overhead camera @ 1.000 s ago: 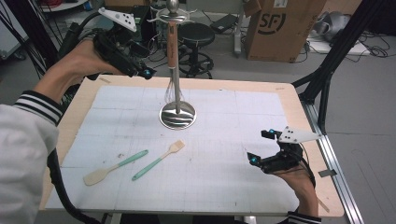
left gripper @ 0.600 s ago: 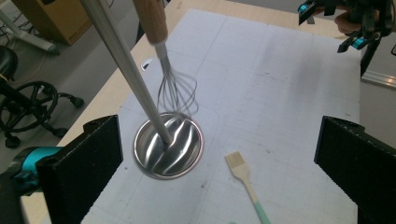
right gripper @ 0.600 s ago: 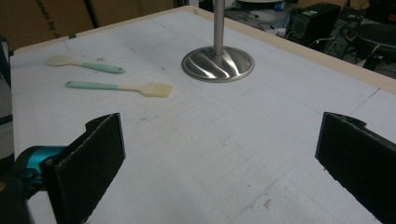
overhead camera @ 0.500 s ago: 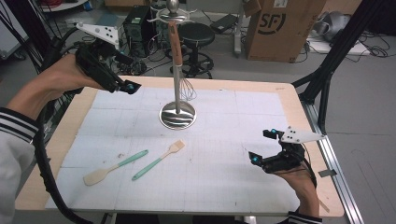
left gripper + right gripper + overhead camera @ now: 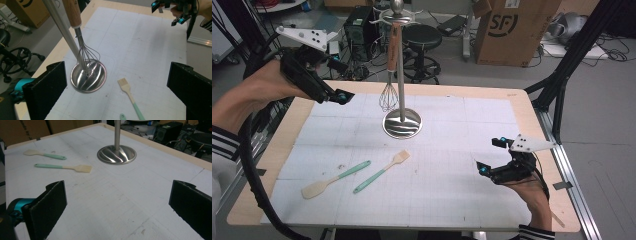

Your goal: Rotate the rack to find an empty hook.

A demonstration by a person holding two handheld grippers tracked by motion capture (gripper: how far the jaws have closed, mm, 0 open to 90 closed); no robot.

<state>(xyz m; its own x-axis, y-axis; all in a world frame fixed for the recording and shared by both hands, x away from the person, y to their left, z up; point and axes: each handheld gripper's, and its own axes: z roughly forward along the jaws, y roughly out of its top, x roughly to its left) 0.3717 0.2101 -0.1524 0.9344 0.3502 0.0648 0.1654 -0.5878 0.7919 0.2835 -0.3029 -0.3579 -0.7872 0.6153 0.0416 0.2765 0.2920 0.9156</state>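
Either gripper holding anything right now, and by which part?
Nothing held. Left gripper open beside the hanging whisk; right gripper open above the table.

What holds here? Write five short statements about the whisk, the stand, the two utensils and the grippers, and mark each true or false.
1. The whisk hangs from the stand. True.
2. The left gripper clamps the whisk handle. False: its jaws are wide apart and hold nothing, off to the side of the whisk.
3. The brush and the spatula both lie on the white mat. True.
4. The right gripper holds the brush. False: it is open and holds nothing, near the table's right edge.
5. The spatula hangs beside the whisk. False: it lies flat.
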